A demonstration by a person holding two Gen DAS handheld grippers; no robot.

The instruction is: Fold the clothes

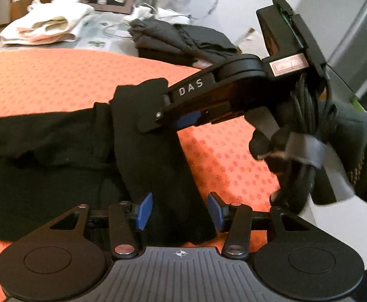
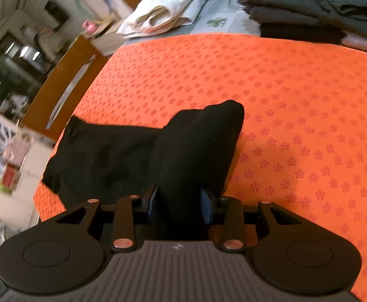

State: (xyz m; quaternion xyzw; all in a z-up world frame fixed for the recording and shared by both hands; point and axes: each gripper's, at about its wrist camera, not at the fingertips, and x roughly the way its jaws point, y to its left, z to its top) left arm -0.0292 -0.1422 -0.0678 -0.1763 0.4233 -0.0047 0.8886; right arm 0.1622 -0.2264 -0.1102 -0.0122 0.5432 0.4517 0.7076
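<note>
Here, orange mat (image 2: 284, 88), black garment (image 2: 102, 156), perhaps blurred shelves (image 2: 12, 58)

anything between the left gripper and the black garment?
Nothing visible. A strip of the black garment already runs between the open fingers of the left gripper. The right gripper grips the same strip farther along, off to the side of the left gripper's path over the orange cloth.
</note>
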